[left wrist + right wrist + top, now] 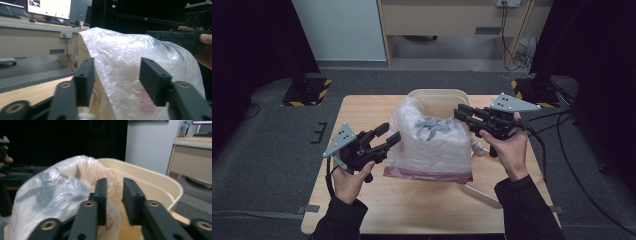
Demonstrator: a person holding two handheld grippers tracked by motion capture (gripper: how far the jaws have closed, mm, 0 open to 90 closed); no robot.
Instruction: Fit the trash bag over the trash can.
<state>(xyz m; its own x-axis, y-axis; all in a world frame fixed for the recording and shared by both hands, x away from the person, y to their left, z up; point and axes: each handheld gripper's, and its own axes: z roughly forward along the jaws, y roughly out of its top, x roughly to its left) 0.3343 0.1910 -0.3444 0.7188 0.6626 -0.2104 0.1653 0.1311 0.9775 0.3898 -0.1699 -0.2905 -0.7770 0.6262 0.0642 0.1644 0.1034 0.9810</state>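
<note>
While the wooden worktop [412,210] has lots of bare room at the front and on the left side, its back middle is taken up by a cream plastic bin [439,97]. That bin stands at the far edge of the worktop. A clear plastic bag [432,145] is draped over the bin's near rim and bulges out toward the person, with a pink strip along its bottom edge. The left hand-held gripper [388,135] is right at the bag's left side. Its jaws stand partly open with the bag in the gap between them, and they do not pinch it. The right hand-held gripper [459,112] is at the bag's top right, over the bin's rim. Its jaws leave a narrow gap and hold nothing.
</note>
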